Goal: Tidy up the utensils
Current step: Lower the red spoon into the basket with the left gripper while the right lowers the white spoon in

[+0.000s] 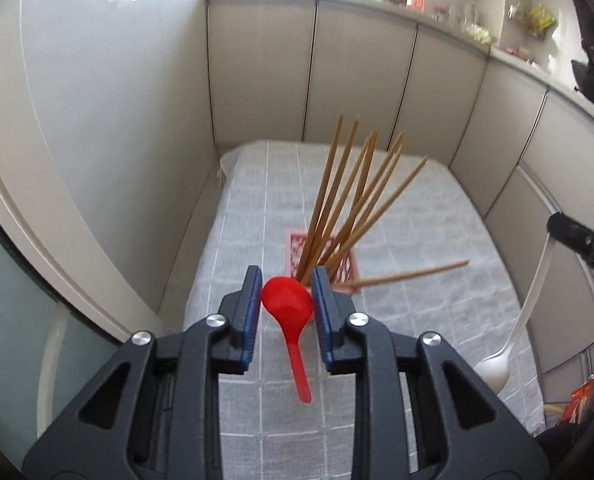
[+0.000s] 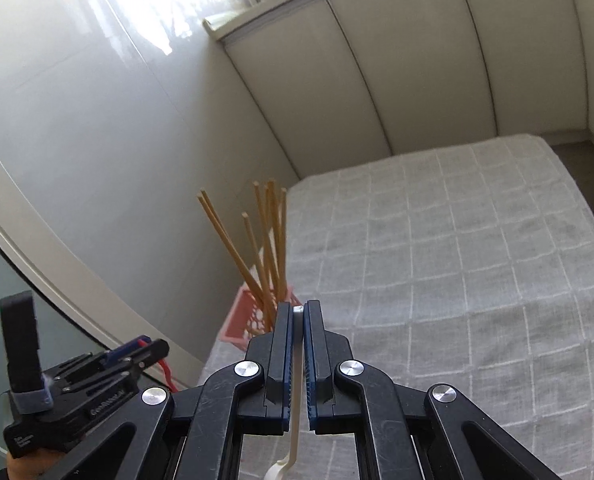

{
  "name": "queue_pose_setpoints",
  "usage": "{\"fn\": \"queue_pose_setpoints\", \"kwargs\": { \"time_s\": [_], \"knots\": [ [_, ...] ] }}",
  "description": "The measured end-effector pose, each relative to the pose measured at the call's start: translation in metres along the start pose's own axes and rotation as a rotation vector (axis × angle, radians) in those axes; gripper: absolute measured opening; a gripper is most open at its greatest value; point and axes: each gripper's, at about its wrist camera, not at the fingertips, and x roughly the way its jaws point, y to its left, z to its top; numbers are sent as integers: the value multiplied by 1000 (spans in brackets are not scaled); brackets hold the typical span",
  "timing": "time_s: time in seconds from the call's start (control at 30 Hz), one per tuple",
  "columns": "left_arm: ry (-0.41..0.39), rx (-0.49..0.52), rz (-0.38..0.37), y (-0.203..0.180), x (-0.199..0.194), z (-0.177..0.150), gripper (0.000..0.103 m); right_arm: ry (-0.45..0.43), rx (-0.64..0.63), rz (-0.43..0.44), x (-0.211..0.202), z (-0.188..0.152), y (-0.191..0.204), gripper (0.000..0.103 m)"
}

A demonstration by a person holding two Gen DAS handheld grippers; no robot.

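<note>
While our left tongs gripped the light, slick red spoon by its bowl, our right tongs clamped the white spoon's thin handle.

Both wrist views look steeply down, close over the checked tablecloth, sharing the pink basket.

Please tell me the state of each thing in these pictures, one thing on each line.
left gripper: shut on the red spoon
red spoon: held by its bowl, handle hanging down
right gripper: shut on the white spoon
white spoon: held by its handle, bowl hanging down
chopsticks: standing tilted in the pink basket
</note>
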Motion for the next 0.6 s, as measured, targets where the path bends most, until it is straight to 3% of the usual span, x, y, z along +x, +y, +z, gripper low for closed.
{"fn": "queue_pose_setpoints", "kwargs": {
  "time_s": [0.23, 0.43, 0.5, 0.6],
  "knots": [
    [-237, -16, -28, 1, -41, 41, 27, -82, -14, 40, -12, 27, 20, 4],
    [-375, -40, -9, 4, -25, 48, 27, -123, -29, 60, -8, 45, 32, 4],
    [-387, -30, 22, 3, -13, 46, 27, -138, -31, 63, -4, 52, 35, 4],
    [-335, -25, 28, 6, 12, 46, 27, -152, -26, 75, 4, 60, 39, 4]
  ]
}}
